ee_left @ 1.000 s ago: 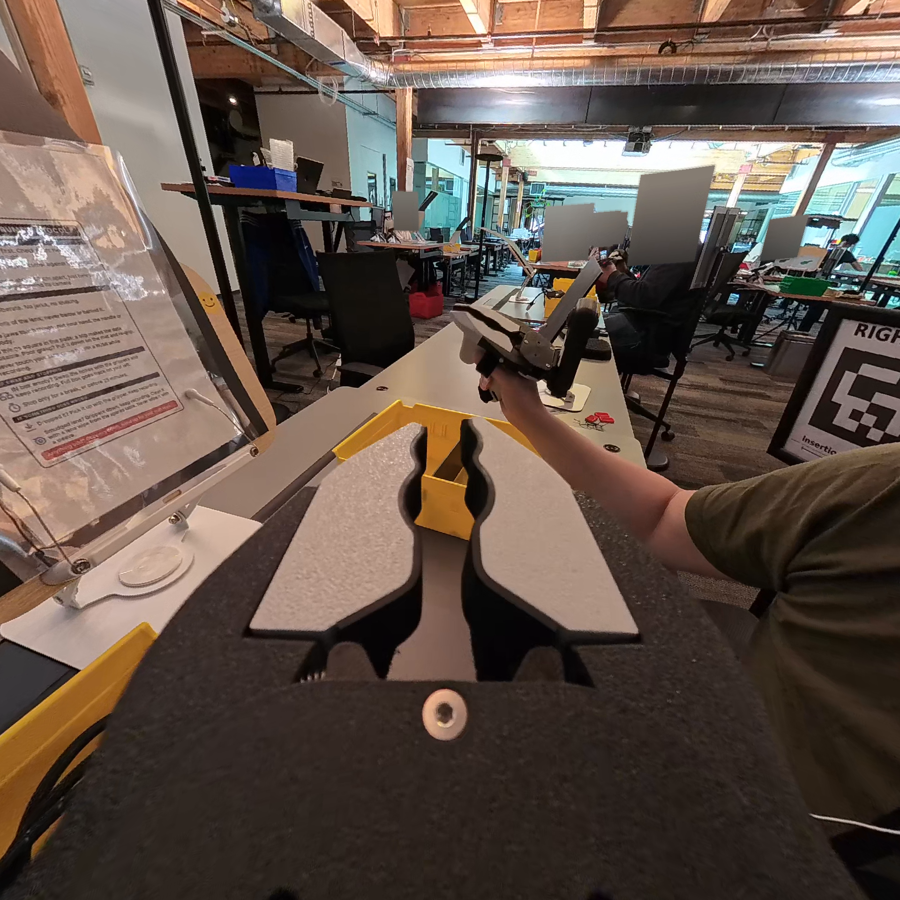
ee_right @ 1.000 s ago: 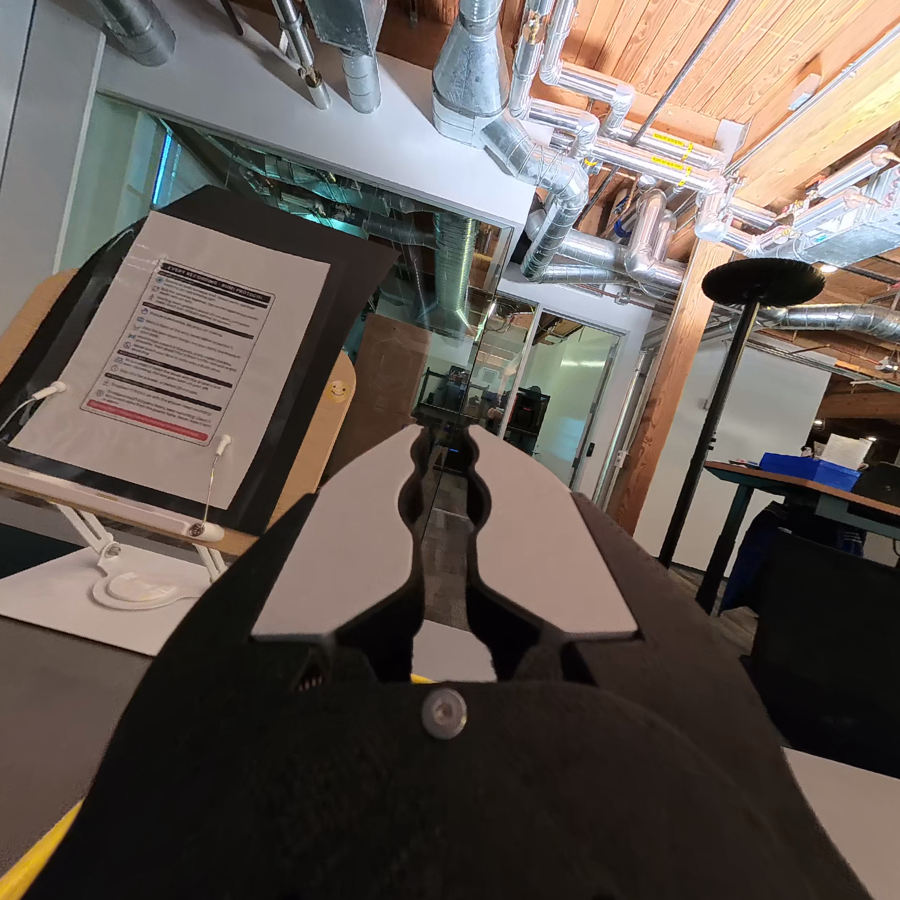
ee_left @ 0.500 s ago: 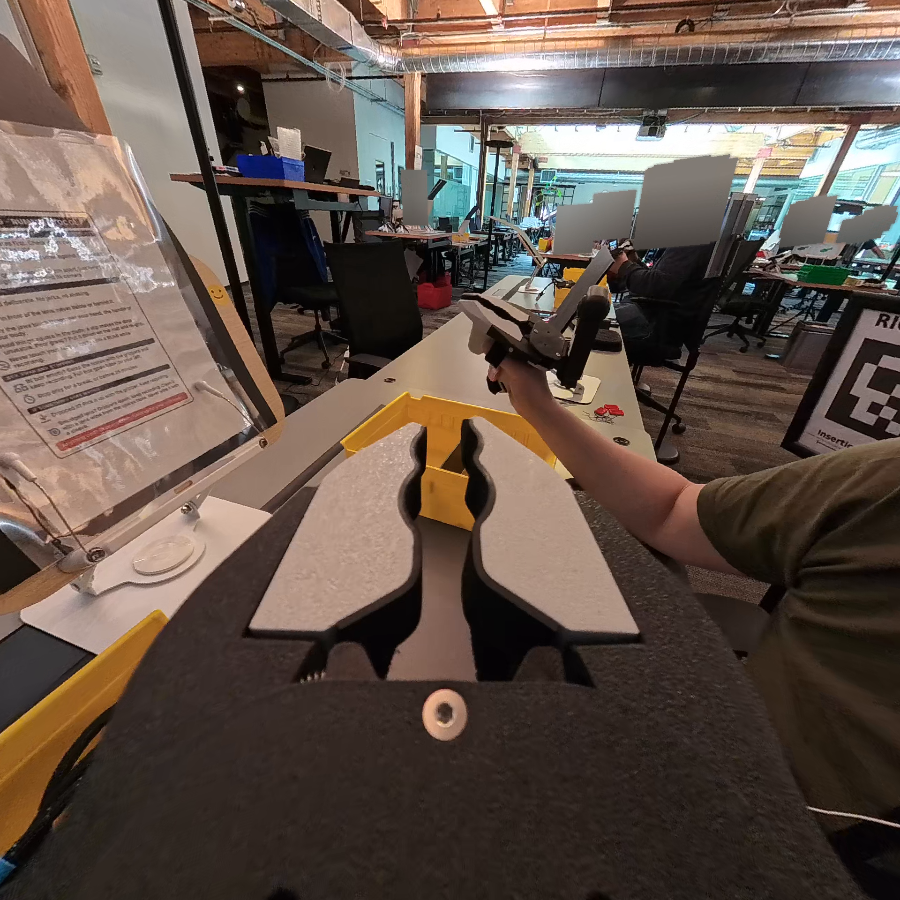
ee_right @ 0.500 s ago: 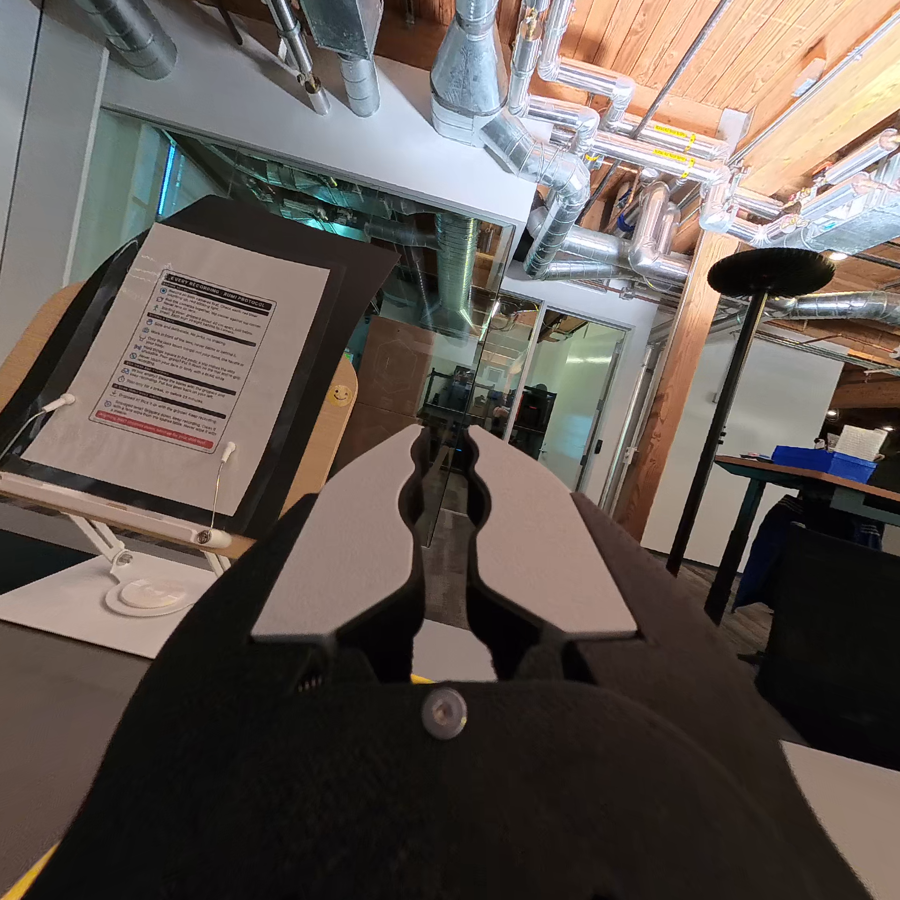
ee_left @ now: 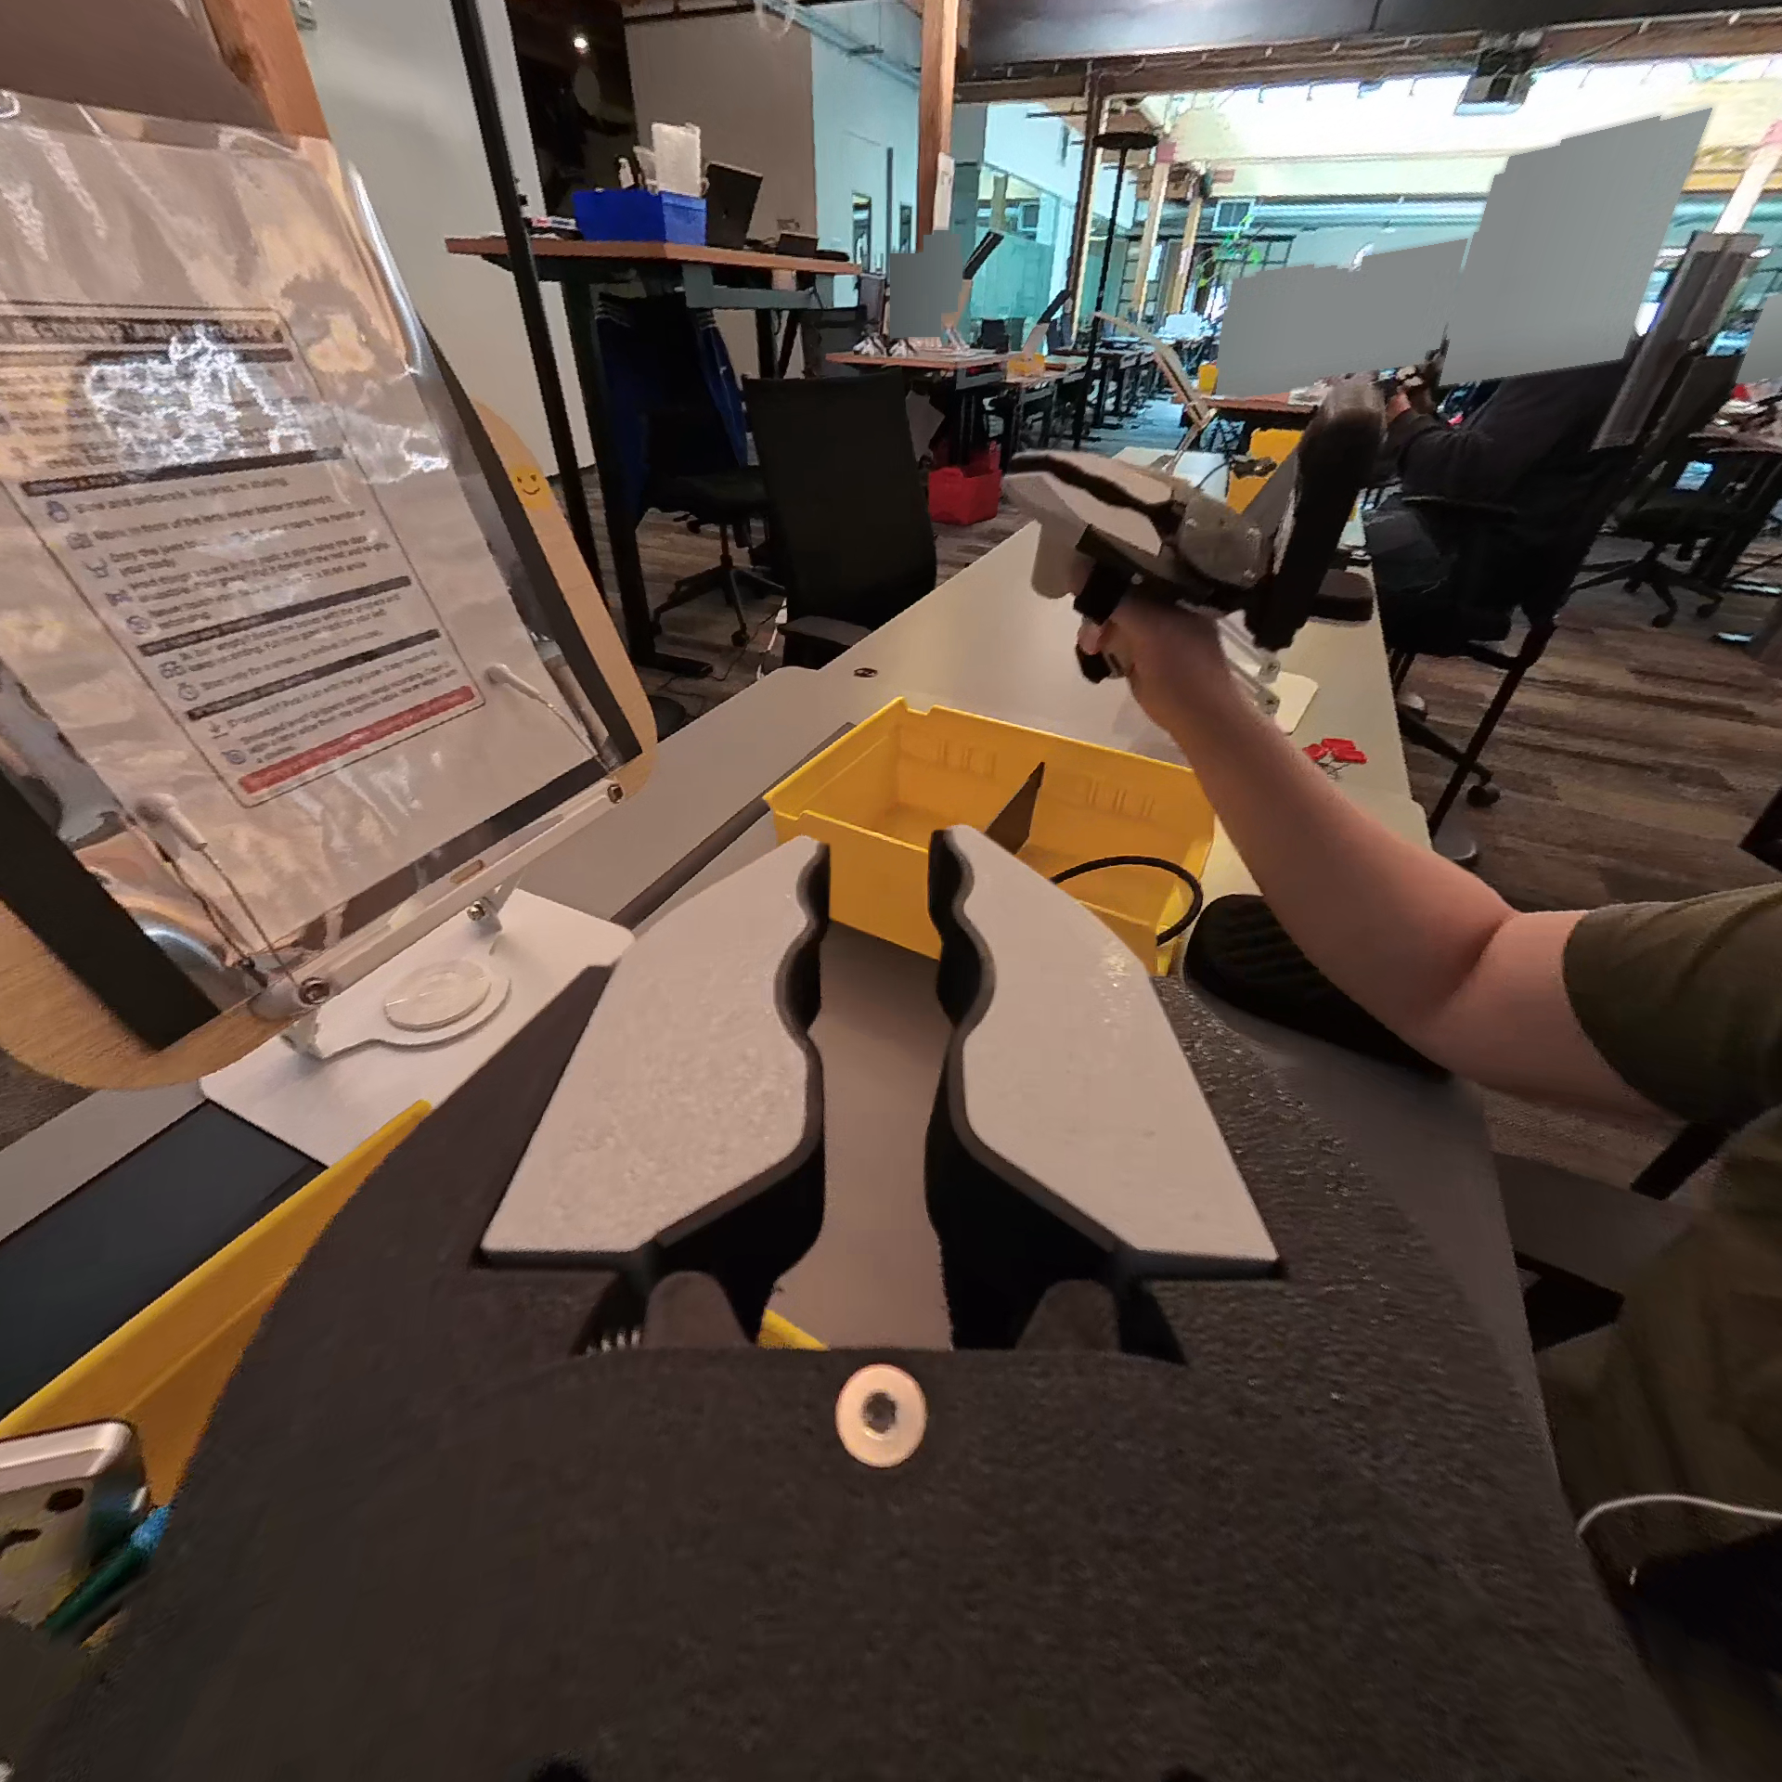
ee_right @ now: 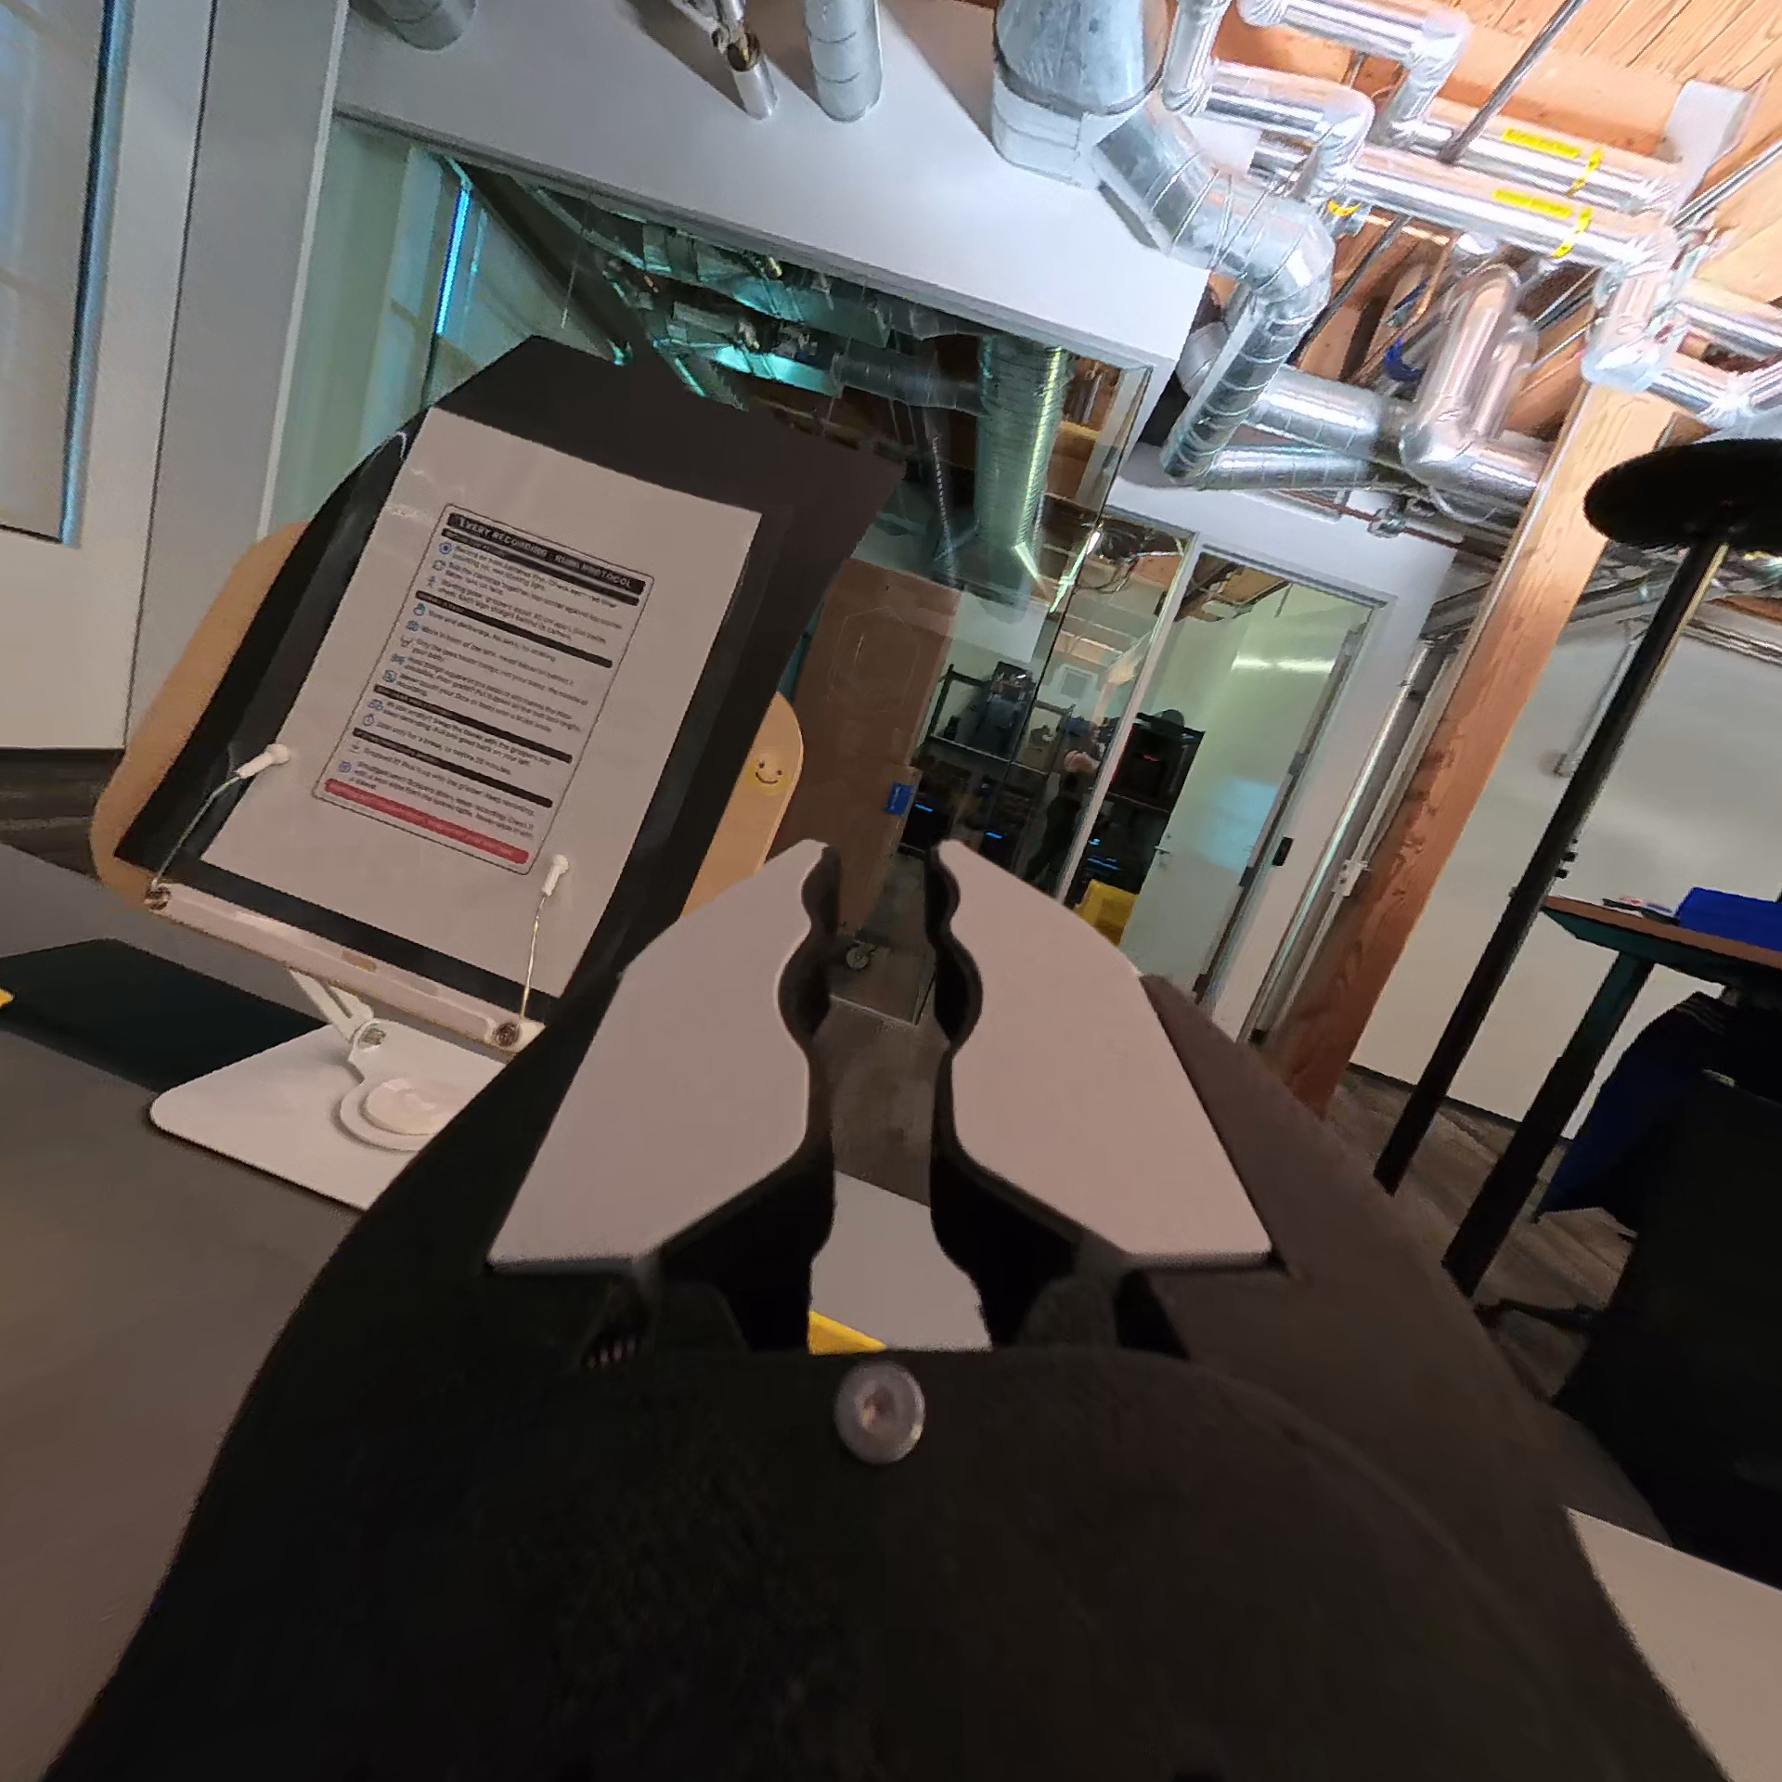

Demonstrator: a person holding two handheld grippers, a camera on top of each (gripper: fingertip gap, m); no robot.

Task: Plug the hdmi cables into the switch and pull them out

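Observation:
In the left wrist view my left gripper (ee_left: pixel 879 849) is empty, its jaws a narrow gap apart, and hovers over the grey table (ee_left: pixel 964 636) just short of a yellow bin (ee_left: pixel 964 897). A black cable (ee_left: pixel 1143 868) loops over the bin's near right edge. A silver box with a green board (ee_left: pixel 58 1514) shows at the lower left edge; I cannot tell if it is the switch. My right gripper (ee_left: pixel 1056 501) is held in the air beyond the bin. In the right wrist view it (ee_right: pixel 882 858) is empty, jaws slightly apart, and points upward past the table's far edge.
A tilted document stand with a printed sheet (ee_left: pixel 222 598) stands on a white base at the left, also in the right wrist view (ee_right: pixel 482 694). A second yellow bin (ee_left: pixel 193 1302) lies at the lower left. A black ribbed pad (ee_left: pixel 1273 974) lies under the person's forearm (ee_left: pixel 1350 868). There is about 35 cm between the tips of the two grippers.
My left gripper has tipped downward, so the yellow bin's inside and the cable now show. My right gripper has tilted lower, with the document stand nearer the centre of its view. Both jaw gaps are unchanged.

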